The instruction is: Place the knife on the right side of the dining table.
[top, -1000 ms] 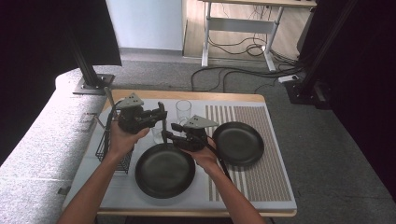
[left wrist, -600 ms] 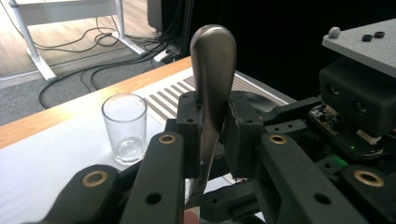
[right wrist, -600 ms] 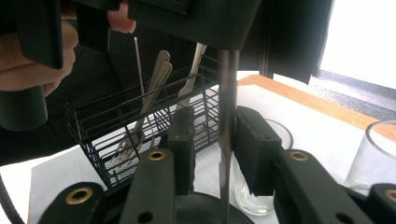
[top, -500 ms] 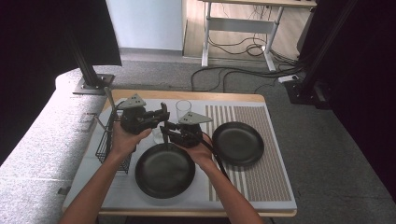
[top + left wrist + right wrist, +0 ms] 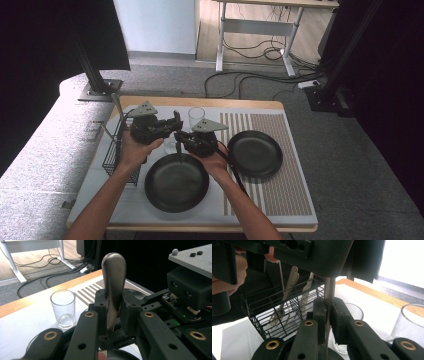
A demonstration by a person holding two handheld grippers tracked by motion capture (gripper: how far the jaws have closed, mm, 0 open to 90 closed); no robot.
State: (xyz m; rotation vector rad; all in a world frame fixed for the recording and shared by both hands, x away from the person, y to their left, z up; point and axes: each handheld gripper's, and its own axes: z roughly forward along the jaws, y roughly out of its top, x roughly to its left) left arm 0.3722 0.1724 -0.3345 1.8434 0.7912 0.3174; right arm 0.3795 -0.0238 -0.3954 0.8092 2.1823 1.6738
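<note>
We see both grippers meeting above the near black plate (image 5: 176, 182), passing a piece of cutlery (image 5: 113, 287) between them.

Left gripper (image 5: 176, 121): jaws narrow, clamped on the cutlery's metal handle, which stands upright with its rounded end above the pads.

Right gripper (image 5: 184, 140): a second ago its jaws stood roughly half open beside the same spot; they have just been closing, and in the right gripper view the pads now pinch the thin shaft (image 5: 328, 302). So the cutlery hangs between the two grippers, held by both, its lower end pointing down over the plate's far rim. We cannot make out whether it is a knife, fork or spoon; the working end is too dark from above.

Neither hand has shifted much since then; the change is the grip alone.

Our reading: a handover at its midpoint. The left jaws would need to let go next.

Nearby: wire basket (image 5: 119, 150) with more cutlery at the left, two glasses (image 5: 196, 119) behind the grippers, a second black plate (image 5: 255, 153) on the striped mat (image 5: 280, 190).
</note>
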